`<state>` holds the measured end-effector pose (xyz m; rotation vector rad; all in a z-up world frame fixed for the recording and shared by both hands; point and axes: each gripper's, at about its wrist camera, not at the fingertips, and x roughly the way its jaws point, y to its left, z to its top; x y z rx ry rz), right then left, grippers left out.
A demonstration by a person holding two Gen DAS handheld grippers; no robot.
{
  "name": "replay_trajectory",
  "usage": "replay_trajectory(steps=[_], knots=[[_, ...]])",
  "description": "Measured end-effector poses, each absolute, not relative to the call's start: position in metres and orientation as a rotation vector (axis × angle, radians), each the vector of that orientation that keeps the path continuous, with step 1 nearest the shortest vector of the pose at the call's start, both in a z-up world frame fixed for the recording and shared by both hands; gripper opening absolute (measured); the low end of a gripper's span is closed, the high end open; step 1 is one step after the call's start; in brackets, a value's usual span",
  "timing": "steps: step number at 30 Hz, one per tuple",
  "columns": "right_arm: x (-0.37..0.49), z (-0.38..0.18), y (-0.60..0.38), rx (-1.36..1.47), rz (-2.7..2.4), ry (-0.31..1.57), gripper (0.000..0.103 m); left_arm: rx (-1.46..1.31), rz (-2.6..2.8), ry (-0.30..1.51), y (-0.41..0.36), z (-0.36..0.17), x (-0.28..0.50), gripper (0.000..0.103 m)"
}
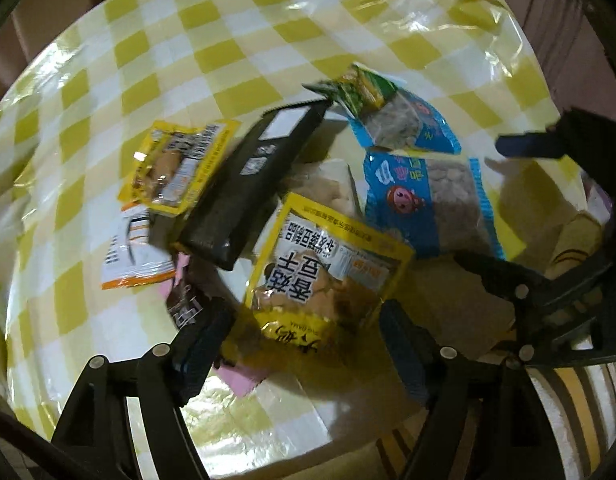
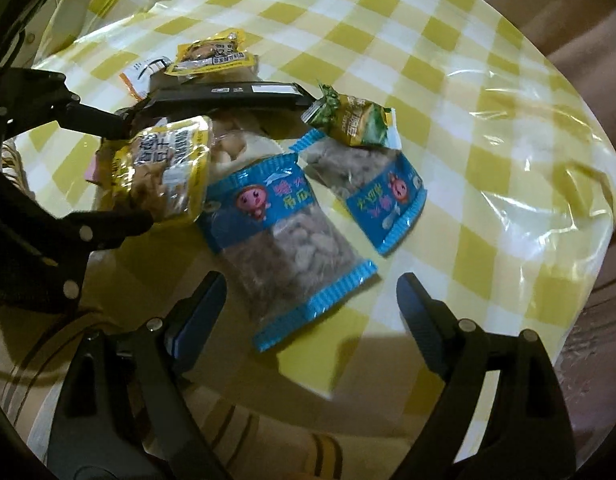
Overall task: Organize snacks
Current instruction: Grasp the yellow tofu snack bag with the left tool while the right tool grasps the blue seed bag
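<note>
Item: snack pile on checked table (image 1: 108,80); landmark: black pack (image 1: 252,176), long and flat, lying at the pile's middle.

Stock, placed from the black pack:
- 1 big yellow pack (image 1: 328,268), just beside it on the near side, overlapping its near end;
- 1 small yellow pack (image 1: 180,164), touching its far-left side;
- 1 white-orange pack (image 1: 132,252), left of its near end;
- 2 blue packs: near blue pack (image 2: 288,236) and far blue pack (image 2: 372,192), both to its right;
- 1 green pack (image 2: 356,124) at its far tip, resting on the far blue pack.

Left gripper (image 1: 304,360): jaws spread, nothing between the pads; big yellow pack lies straight ahead, long axis running away from it.

Right gripper (image 2: 308,320): jaws spread, empty; near blue pack lies straight ahead between the finger lines, long axis slanting up-left.

Judgement: each hand is nearest its own pack; the right suits the blue, the left the yellow.
</note>
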<state>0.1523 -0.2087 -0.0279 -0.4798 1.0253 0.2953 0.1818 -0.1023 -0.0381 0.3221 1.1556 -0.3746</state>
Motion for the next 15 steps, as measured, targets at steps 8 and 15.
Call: replay_trajectory(steps=[8,15], knots=[[0.169,-0.038,-0.2,-0.505,0.368,1.054,0.09,0.285,-0.418,1.193,-0.1,-0.049,0.19,0.078],[0.186,-0.047,-0.196,-0.498,0.398,1.076,0.091,0.241,-0.431,1.168,-0.094,-0.048,0.189,0.067]])
